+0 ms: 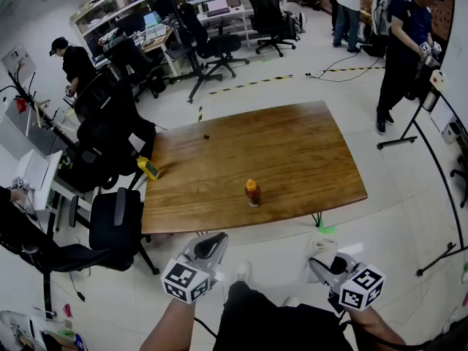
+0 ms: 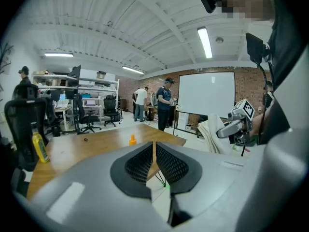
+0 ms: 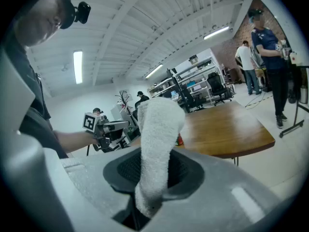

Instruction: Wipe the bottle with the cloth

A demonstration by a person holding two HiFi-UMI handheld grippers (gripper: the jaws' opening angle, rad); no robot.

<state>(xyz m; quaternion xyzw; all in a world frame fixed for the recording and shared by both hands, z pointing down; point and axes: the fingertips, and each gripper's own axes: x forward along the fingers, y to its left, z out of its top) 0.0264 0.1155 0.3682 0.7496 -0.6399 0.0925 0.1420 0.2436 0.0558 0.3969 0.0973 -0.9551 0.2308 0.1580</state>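
The bottle (image 1: 252,193), amber with an orange cap, stands upright near the front edge of the wooden table (image 1: 292,152). Both grippers hang in front of the table, well short of the bottle. My left gripper (image 1: 210,248) is shut with nothing between its jaws; in the left gripper view the gripper (image 2: 154,151) points at the bottle's cap (image 2: 133,139). My right gripper (image 1: 322,263) is shut on a white cloth (image 1: 319,248). In the right gripper view the cloth (image 3: 158,129) stands up between the jaws and hides most of the bottle (image 3: 180,140).
A yellow bottle (image 1: 149,168) lies at the table's left edge and a small dark object (image 1: 206,136) sits near its far side. Black office chairs (image 1: 117,225) crowd the left. People stand at the far right (image 1: 406,42) and far left (image 1: 73,61). A stand's legs (image 1: 424,152) reach in at the right.
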